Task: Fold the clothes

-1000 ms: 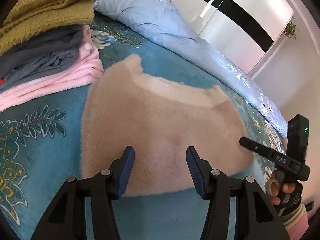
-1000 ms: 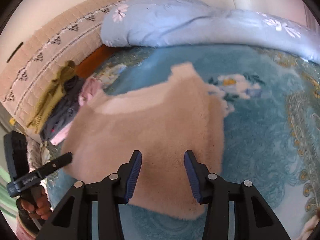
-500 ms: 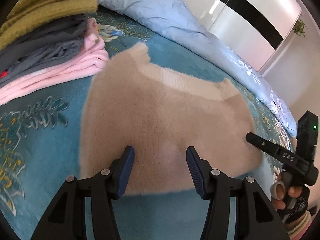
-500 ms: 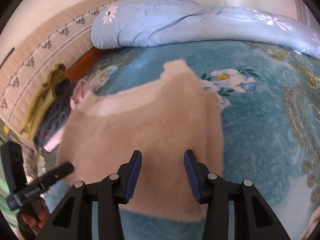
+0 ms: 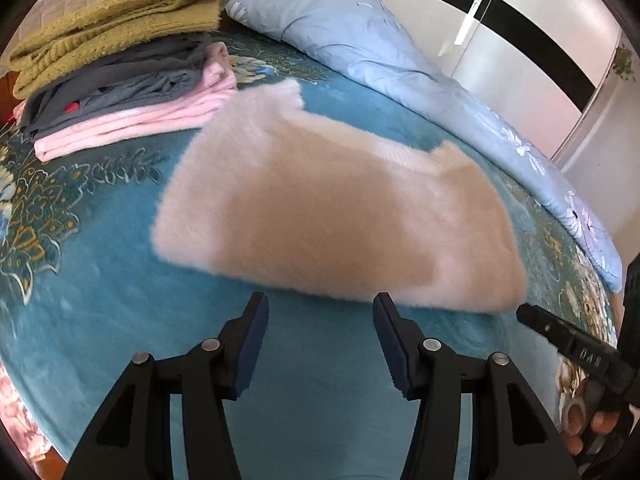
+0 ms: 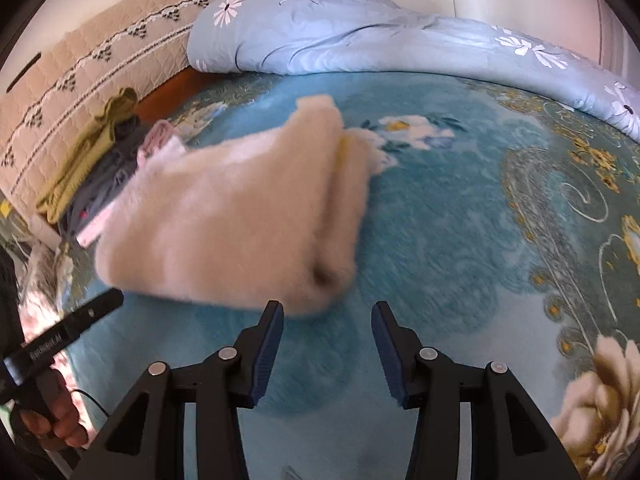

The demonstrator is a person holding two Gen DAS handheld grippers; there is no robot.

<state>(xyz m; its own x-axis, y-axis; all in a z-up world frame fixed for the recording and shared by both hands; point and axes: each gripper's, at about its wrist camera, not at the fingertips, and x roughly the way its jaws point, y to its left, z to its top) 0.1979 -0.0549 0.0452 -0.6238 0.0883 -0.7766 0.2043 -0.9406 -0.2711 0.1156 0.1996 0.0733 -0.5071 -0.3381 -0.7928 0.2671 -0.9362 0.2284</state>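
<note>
A folded beige fuzzy sweater [image 5: 332,216] lies on the teal floral bedspread [image 5: 100,300], motion-blurred in both views. In the left wrist view it fills the middle, its near edge just beyond the left tongs [image 5: 320,312] at 6 o'clock, which stand wide open and grip nothing. In the right wrist view the sweater [image 6: 236,220] sits toward 10 o'clock from the right tongs [image 6: 327,312], also spread wide and empty, the left fingertip close to the sweater's near corner; whether it touches I cannot tell. A stack of folded clothes [image 5: 120,76], olive on grey on pink, rests at 10 o'clock in the left view, just beside the sweater's far corner. A light blue flowered quilt [image 6: 360,32] runs along the bed's far side.
</note>
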